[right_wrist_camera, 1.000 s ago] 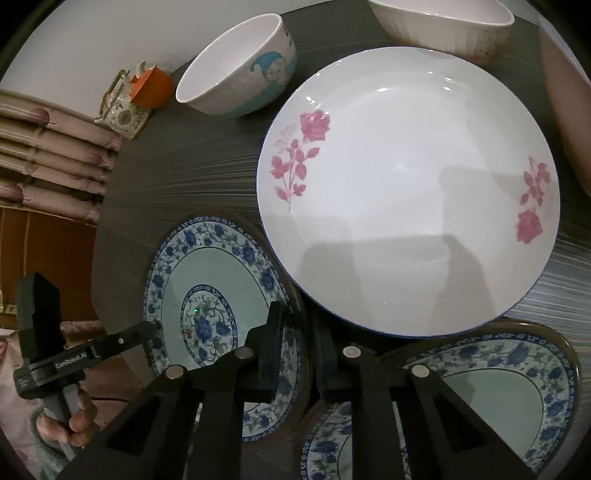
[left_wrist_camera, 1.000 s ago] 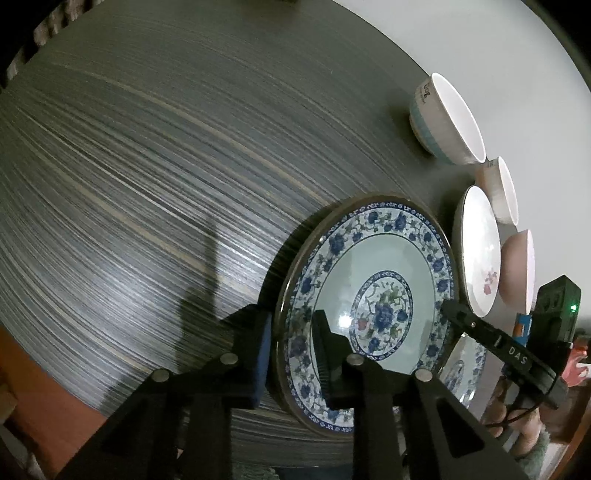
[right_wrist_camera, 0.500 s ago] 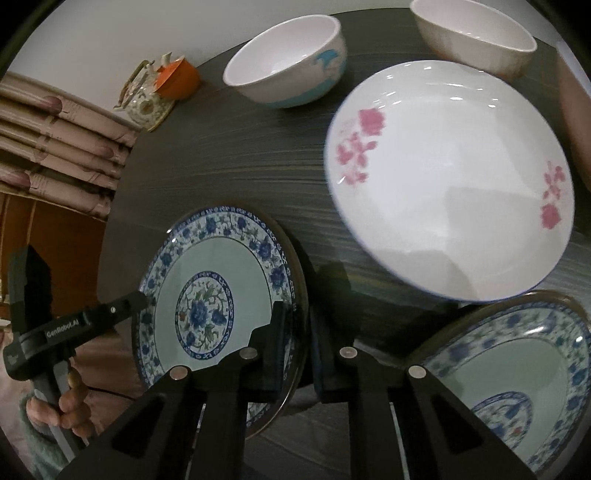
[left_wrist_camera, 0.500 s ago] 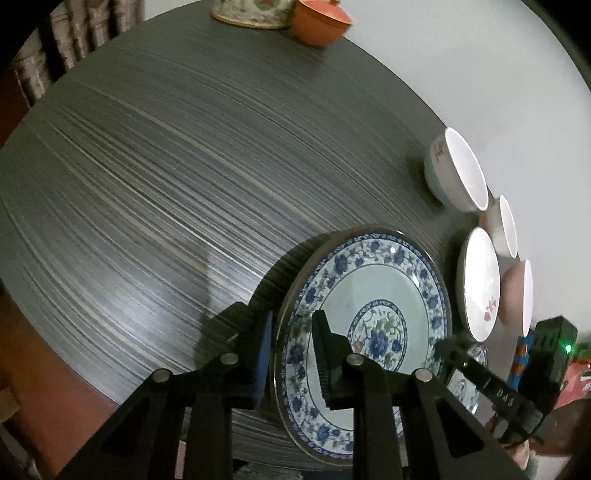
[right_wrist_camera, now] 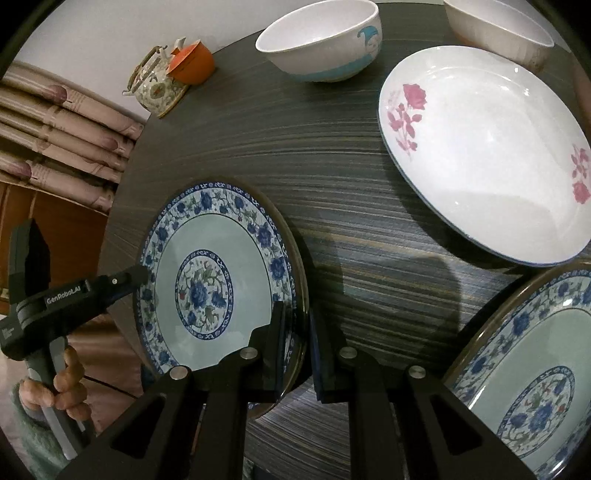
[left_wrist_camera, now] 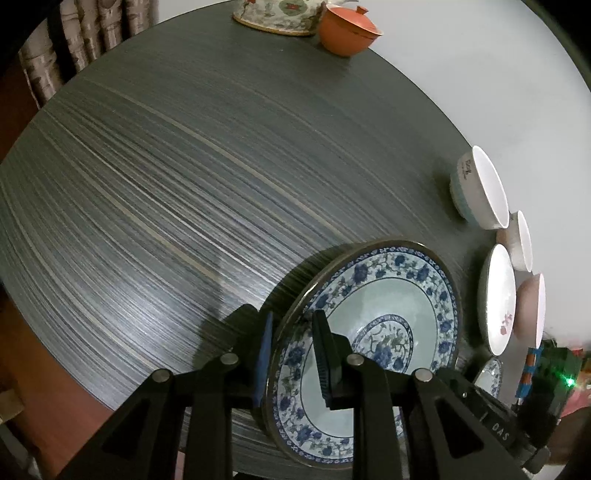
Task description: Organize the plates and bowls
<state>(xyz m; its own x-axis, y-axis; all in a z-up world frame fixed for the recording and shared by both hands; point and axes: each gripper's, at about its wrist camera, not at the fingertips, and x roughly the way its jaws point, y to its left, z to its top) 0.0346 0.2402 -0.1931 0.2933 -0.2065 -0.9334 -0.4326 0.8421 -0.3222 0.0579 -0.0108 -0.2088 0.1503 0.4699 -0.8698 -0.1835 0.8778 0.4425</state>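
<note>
The blue flower plate (left_wrist_camera: 373, 332) is held up off the counter (left_wrist_camera: 184, 184) between both hand-held grippers. The left hand-held gripper (left_wrist_camera: 291, 354) pinches one edge and the right hand-held gripper (right_wrist_camera: 297, 350) pinches the other.

Dark round table (left_wrist_camera: 184, 177) with a streaky wood-grain top. Way over at the far edge there's a floral teapot (right_wrist_camera: 155, 86) sitting on a matching trivet, and a little orange lidded cup (left_wrist_camera: 347, 31) just beside it, maybe touching, hard to say. Behind that, a plain white wall (left_wrist_camera: 480, 66) and some pinkish pleated curtains (right_wrist_camera: 55, 129).
</note>
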